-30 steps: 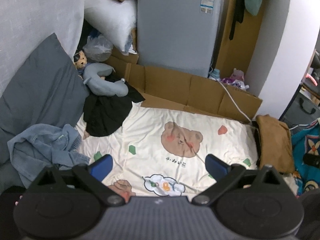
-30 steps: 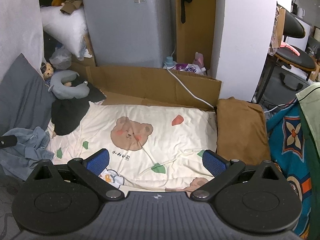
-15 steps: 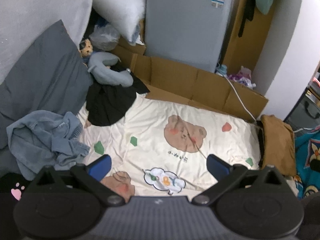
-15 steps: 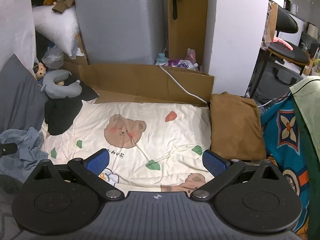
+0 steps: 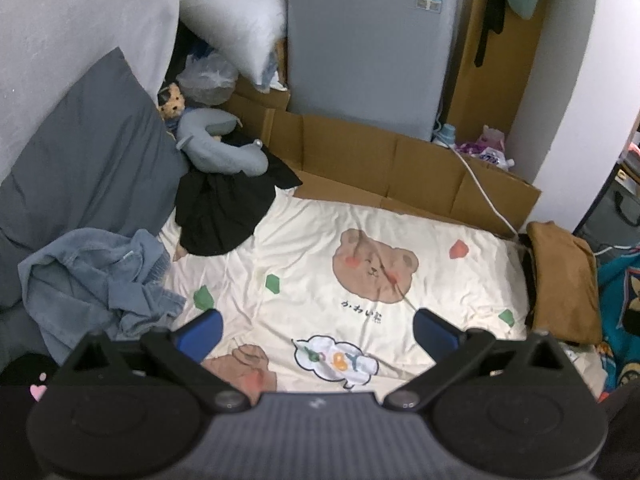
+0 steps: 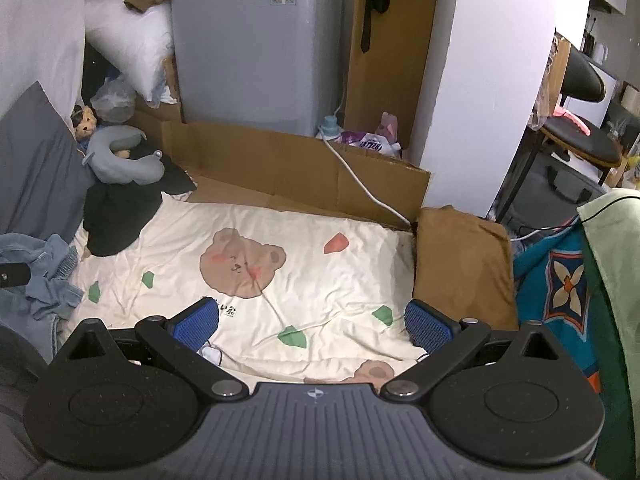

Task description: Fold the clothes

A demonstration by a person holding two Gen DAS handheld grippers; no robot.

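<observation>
At the far left a grey pillow (image 5: 88, 152) leans on the wall, and just below it my crumpled blue denim garment (image 5: 96, 280) lies in a heap, half on the edge of the cream bedsheet (image 5: 320, 248). Just beside it, further back, a black garment (image 5: 224, 212) is bunched on the sheet's corner with a grey neck pillow (image 5: 220, 148) resting on top and a small toy bear (image 5: 172, 98) behind that.

My left gripper (image 5: 316, 330) hangs over the near part of the sheet with its blue pads (image 5: 200, 330) spread wide and nothing between them. The sheet carries a brown bear print (image 5: 374, 266) with a short line of dark characters under it, too blurred for me to read, and a cloud-shaped patch with coloured letters that may be "BOY".

My right gripper (image 6: 312, 324) is likewise wide apart and empty above the sheet. Behind the bed stands flattened cardboard (image 6: 280, 168), then a grey appliance (image 6: 256, 48) with a white-and-blue label near its top, its print too small to read. A white cable (image 6: 360, 184) crosses the cardboard. To the right lies a folded brown cloth (image 6: 460, 264), touching the sheet's edge, then a teal patterned fabric (image 6: 560, 280).
</observation>
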